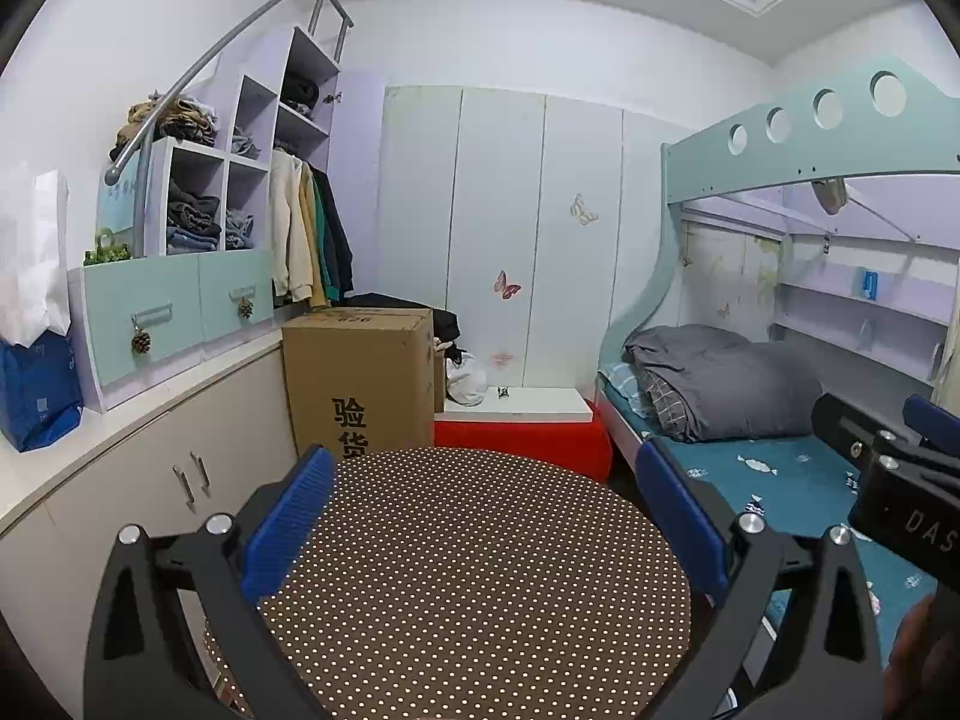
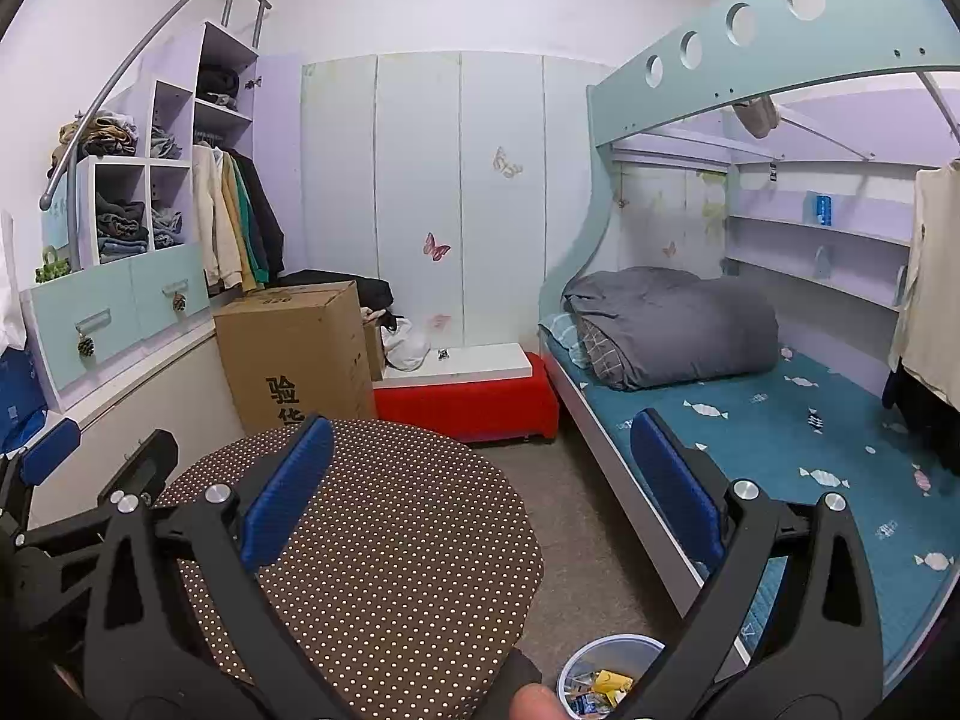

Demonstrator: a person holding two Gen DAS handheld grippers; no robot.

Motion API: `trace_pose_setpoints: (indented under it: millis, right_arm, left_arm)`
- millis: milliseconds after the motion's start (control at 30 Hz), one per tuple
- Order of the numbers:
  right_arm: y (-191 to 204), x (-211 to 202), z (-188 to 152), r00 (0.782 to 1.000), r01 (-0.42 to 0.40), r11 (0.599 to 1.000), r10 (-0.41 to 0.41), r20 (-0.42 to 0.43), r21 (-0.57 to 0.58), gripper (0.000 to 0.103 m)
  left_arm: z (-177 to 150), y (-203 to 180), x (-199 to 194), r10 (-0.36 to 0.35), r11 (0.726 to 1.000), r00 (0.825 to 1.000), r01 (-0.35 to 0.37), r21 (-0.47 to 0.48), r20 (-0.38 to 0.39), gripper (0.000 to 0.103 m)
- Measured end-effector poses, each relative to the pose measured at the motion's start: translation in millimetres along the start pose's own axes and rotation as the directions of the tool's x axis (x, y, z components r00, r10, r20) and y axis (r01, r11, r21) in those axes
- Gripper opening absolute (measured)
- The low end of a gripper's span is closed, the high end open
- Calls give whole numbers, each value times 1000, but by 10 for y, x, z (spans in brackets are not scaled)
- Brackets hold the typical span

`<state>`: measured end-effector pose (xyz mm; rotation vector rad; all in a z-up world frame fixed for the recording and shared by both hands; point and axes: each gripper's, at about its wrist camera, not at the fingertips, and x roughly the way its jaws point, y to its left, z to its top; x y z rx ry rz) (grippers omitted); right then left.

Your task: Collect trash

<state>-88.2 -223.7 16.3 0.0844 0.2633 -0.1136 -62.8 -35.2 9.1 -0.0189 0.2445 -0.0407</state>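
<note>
Left gripper [image 1: 480, 516] hovers jaws wide over the bare dotted table [image 1: 480, 600]; right gripper [image 2: 474, 492] gapes too, empty. Near right on the floor, the trash bin [image 2: 606, 678] holds wrappers, probably light and crumpling: pinch an edge.

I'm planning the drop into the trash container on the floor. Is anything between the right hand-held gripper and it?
Nothing visible stands between them. The right hand-held gripper is open and empty above the trash container, which sits on bare floor between the polka-dot table and the bed; the gripper's own frame hides part of its rim.
</note>
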Motion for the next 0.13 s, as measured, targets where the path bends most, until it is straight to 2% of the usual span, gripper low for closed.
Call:
trace_pose_setpoints:
  millis: [133]
  right_arm:
    - [12, 10, 3, 1000, -2, 1000, 2, -3, -2, 97]
  left_arm:
    - [-1, 19, 29, 1, 1000, 1000, -1, -11, -12, 98]
